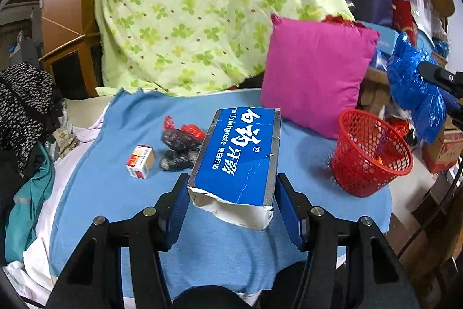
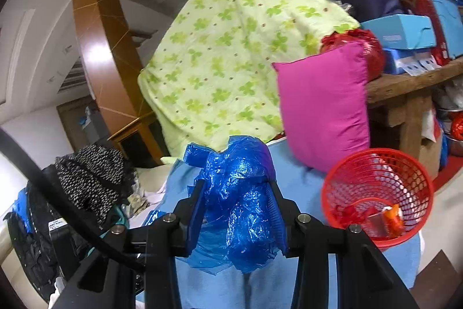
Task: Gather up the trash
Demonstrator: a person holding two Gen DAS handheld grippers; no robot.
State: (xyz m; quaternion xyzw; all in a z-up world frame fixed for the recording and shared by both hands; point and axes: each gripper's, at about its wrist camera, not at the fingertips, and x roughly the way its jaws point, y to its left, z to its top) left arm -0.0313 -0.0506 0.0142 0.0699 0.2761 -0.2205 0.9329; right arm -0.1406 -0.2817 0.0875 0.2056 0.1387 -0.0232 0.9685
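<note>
Left wrist view: my left gripper (image 1: 231, 193) is clamped on a blue toothpaste box (image 1: 237, 161), torn open at the near end, held above the blue cloth (image 1: 115, 193). Lying on the cloth beyond: a small orange-and-white carton (image 1: 141, 161), a dark crumpled wad (image 1: 178, 160) and a black-and-red plastic bag (image 1: 182, 135). Red mesh basket (image 1: 371, 152) stands to the right, near the magenta pillow (image 1: 315, 77).

Right wrist view: my right gripper (image 2: 237, 210) is closed on a crumpled blue plastic bag (image 2: 240, 193), just left of the basket (image 2: 376, 164). Basket already holds orange and red wrappers (image 2: 387, 217).
</note>
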